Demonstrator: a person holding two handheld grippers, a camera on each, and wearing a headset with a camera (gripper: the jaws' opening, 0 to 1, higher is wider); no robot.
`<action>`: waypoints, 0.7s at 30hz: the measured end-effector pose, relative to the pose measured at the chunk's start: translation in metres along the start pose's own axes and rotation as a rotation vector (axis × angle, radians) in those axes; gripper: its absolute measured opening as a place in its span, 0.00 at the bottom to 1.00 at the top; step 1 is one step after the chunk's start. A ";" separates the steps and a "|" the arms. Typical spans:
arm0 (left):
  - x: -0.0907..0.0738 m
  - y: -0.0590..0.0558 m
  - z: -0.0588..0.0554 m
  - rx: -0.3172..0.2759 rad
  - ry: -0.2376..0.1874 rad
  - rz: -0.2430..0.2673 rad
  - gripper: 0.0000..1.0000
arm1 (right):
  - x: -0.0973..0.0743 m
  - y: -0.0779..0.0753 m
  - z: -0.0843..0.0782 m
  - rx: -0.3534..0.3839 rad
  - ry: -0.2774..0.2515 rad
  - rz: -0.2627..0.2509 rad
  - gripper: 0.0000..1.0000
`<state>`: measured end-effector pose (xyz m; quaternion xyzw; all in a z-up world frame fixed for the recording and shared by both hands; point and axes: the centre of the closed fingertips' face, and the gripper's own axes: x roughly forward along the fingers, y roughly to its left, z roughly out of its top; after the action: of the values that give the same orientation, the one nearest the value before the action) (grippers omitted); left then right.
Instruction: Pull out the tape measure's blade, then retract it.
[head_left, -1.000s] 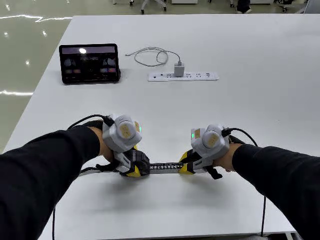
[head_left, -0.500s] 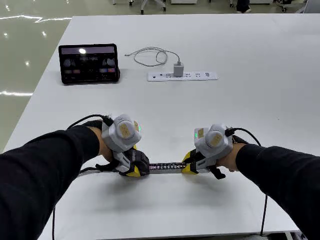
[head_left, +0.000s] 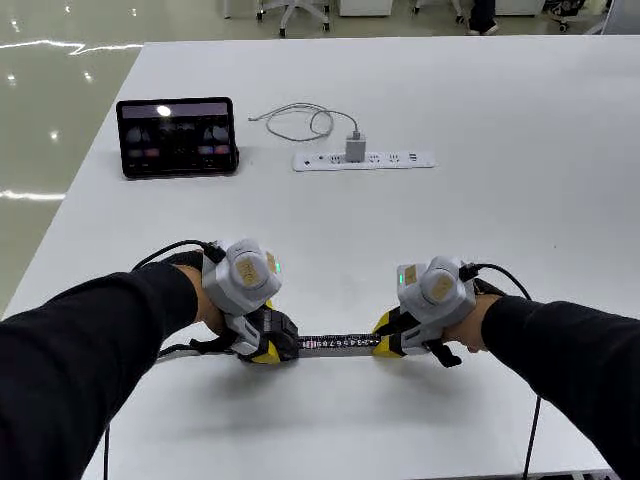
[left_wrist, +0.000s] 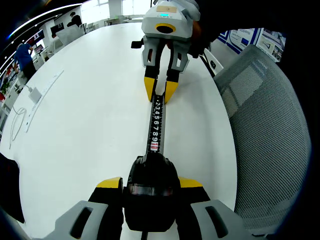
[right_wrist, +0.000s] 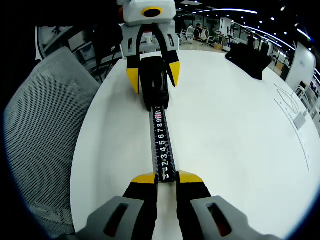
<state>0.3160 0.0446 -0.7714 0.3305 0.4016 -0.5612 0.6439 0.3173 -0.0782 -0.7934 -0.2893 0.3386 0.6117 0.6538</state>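
Note:
The black tape measure case (left_wrist: 151, 185) sits clamped in my left gripper (left_wrist: 150, 182), low on the white table near its front edge (head_left: 272, 338). Its numbered blade (head_left: 338, 343) runs out to the right, flat just above the table. My right gripper (right_wrist: 165, 178) is shut on the blade's end, with the numbers up to about ten showing along the blade (right_wrist: 163, 145). In the left gripper view the right gripper (left_wrist: 160, 92) faces me, pinching the blade tip (left_wrist: 158, 102). In the right gripper view the left gripper (right_wrist: 152, 75) holds the case (right_wrist: 153, 82).
A dark tablet (head_left: 177, 135) stands at the back left of the table (head_left: 400, 230). A white power strip (head_left: 363, 160) with a charger and looped cable (head_left: 300, 120) lies behind the grippers. A grey mesh chair (left_wrist: 265, 135) is close by the table edge.
My right gripper has moved a little to the right, away from the case, and more of the blade shows between the two grippers. The head camera has tilted slightly.

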 end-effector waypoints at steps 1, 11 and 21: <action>0.000 0.000 0.000 0.001 0.001 0.000 0.36 | 0.000 0.000 -0.001 -0.001 0.002 0.000 0.08; 0.000 0.000 0.000 0.001 0.000 0.003 0.36 | -0.004 -0.003 -0.008 0.007 0.006 -0.009 0.08; 0.000 0.000 -0.001 -0.003 -0.004 0.005 0.36 | -0.010 -0.003 -0.015 0.014 0.015 -0.016 0.08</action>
<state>0.3156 0.0453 -0.7713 0.3294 0.4005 -0.5597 0.6464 0.3189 -0.0966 -0.7944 -0.2919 0.3454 0.6020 0.6581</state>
